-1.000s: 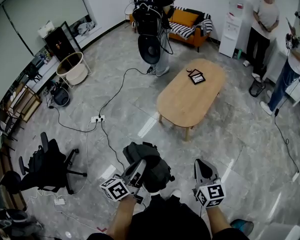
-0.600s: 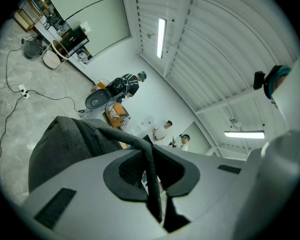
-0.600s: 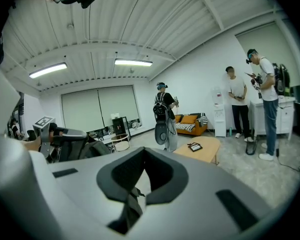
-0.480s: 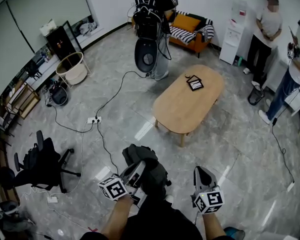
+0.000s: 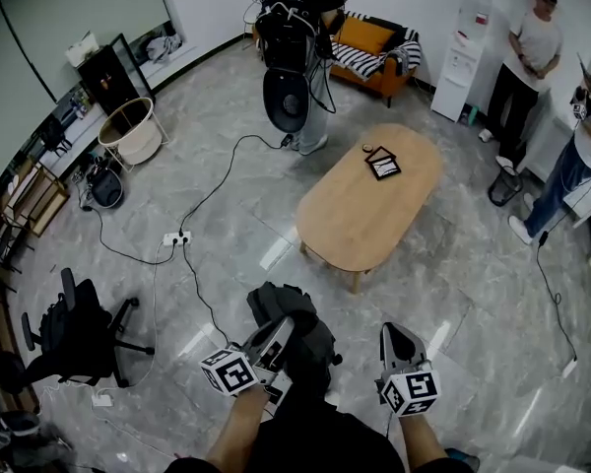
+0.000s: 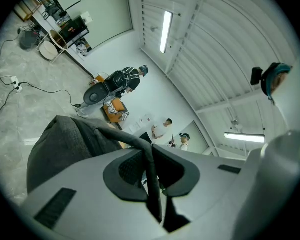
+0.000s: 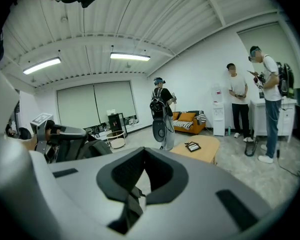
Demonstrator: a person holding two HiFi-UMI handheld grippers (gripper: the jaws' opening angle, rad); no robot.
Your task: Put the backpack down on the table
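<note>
Marble floor lies between carrier and counter point(image 5: 369, 200), which is slightly nearer than a second ago. Left hand-held gripper point(image 5: 281, 330) and right hand-held gripper point(image 5: 395, 333) each pinch a backpack point(image 5: 276, 301) strap. Backpack hangs low, undelivered.

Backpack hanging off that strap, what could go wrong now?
The dark grey fabric backpack hangs by a thin strap in the left hand-held gripper; it might slip out. Black cables lie on the floor ahead, so tripping seems possible on the way to the oval wooden table.
</note>
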